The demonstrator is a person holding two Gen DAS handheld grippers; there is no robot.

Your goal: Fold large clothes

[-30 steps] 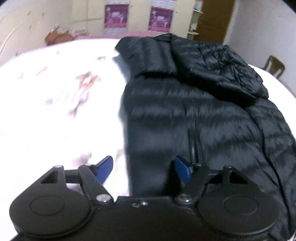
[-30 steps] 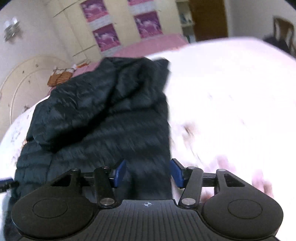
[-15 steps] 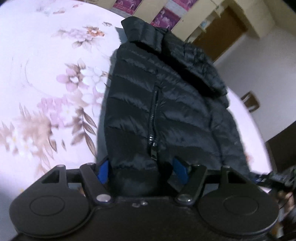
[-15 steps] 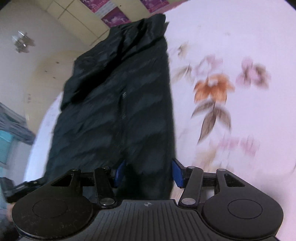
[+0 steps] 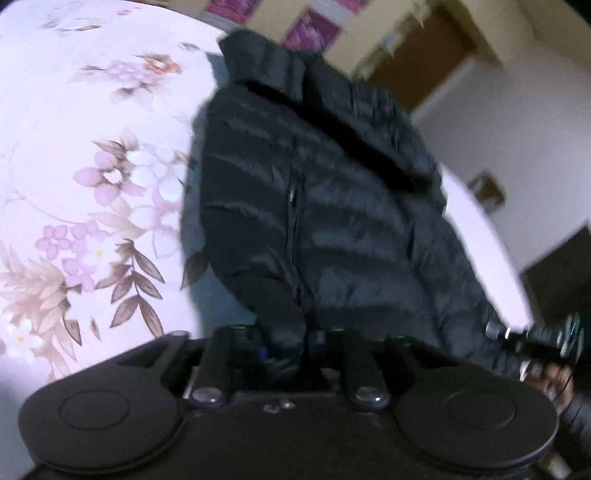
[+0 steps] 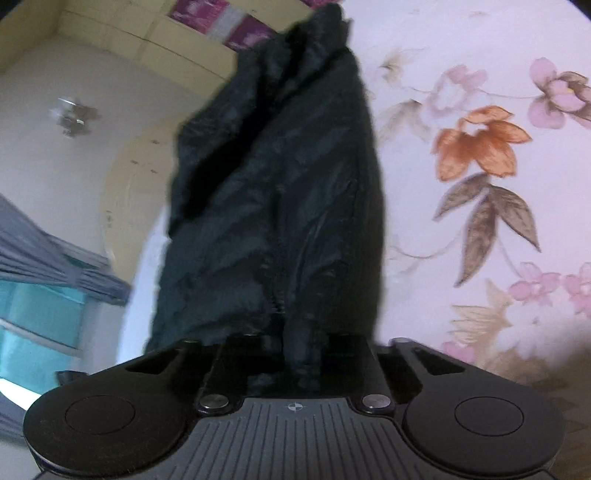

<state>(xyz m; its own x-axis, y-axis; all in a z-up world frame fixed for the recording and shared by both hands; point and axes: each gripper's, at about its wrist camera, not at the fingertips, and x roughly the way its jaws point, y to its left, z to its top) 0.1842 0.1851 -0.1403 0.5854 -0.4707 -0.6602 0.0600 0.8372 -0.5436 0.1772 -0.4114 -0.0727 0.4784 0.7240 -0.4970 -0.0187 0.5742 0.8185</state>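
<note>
A black quilted puffer jacket (image 5: 332, 206) lies on a floral bedsheet (image 5: 92, 177), folded lengthwise with its collar at the far end. My left gripper (image 5: 284, 343) is shut on the jacket's near hem beside the zipper. My right gripper (image 6: 301, 350) is shut on the hem at the other side, and the jacket (image 6: 288, 192) stretches away from it, lifted at the near end. The fingertips of both are buried in the fabric. The right gripper also shows at the right edge of the left wrist view (image 5: 535, 336).
The bed's floral sheet (image 6: 480, 184) spreads to the right of the jacket. Cream wardrobe doors with purple posters (image 5: 314, 26) stand beyond the bed, a brown door (image 5: 417, 55) and a chair (image 5: 487, 188) further right. Grey curtains (image 6: 44, 258) hang at left.
Both grippers have closed on the jacket's near hem, which was between open jaws before. The hem is now bunched and raised off the sheet.
</note>
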